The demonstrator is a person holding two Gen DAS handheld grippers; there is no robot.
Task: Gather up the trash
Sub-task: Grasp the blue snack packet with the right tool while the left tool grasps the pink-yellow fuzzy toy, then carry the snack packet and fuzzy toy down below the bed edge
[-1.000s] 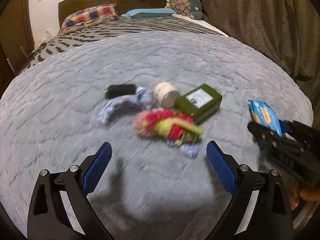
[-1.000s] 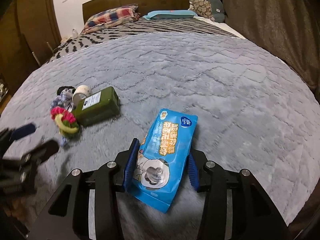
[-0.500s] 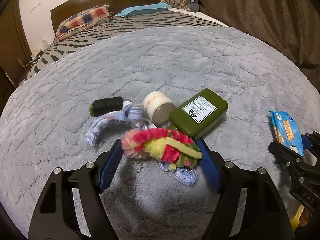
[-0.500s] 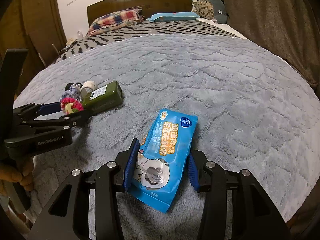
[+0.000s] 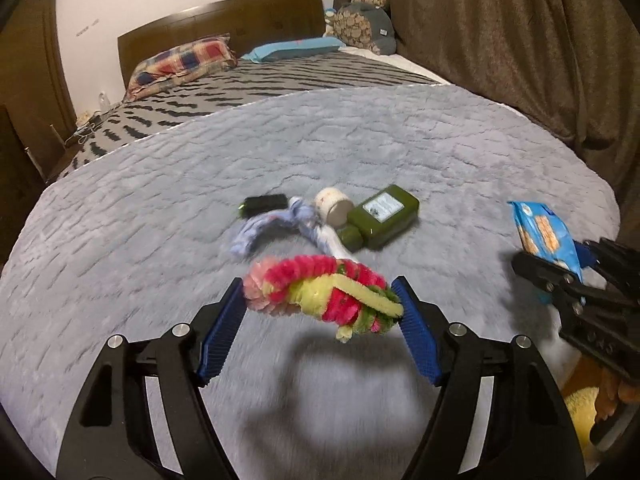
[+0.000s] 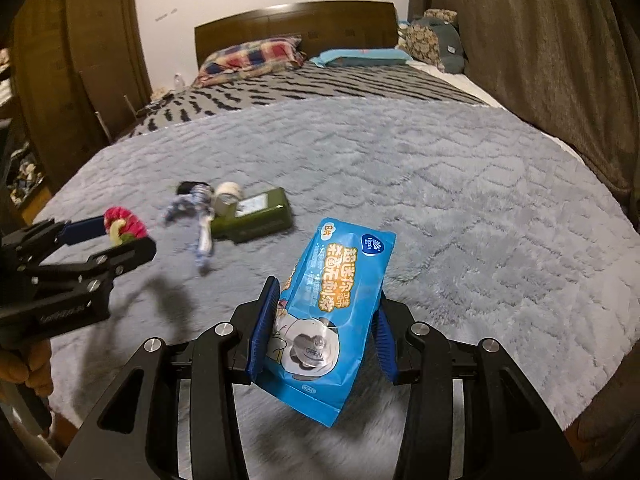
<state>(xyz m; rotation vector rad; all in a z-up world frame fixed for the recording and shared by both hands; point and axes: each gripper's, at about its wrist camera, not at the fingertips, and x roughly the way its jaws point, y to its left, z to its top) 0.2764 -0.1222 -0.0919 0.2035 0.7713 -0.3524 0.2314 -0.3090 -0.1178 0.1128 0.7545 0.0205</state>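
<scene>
My left gripper (image 5: 320, 300) is shut on a pink, yellow and green fuzzy ring (image 5: 320, 292) and holds it above the grey blanket (image 5: 360, 152); its shadow falls below it. It also shows in the right wrist view (image 6: 124, 228). My right gripper (image 6: 324, 320) is shut on a blue wet-wipe packet (image 6: 332, 316), lifted off the blanket. On the blanket lie a green bottle (image 5: 380, 214), a white tape roll (image 5: 334, 206), a blue-white cloth strip (image 5: 276, 224) and a black object (image 5: 264, 204).
Pillows (image 5: 184, 60) and a wooden headboard (image 5: 224, 20) stand at the far end of the bed. Brown curtains (image 5: 500, 40) hang along the right side. A wooden wardrobe (image 6: 80, 60) stands at the left. The bed's front edge lies just below both grippers.
My left gripper closed on the fuzzy ring and lifted it off the blanket, away from the pile. My right gripper raised the blue packet slightly.
</scene>
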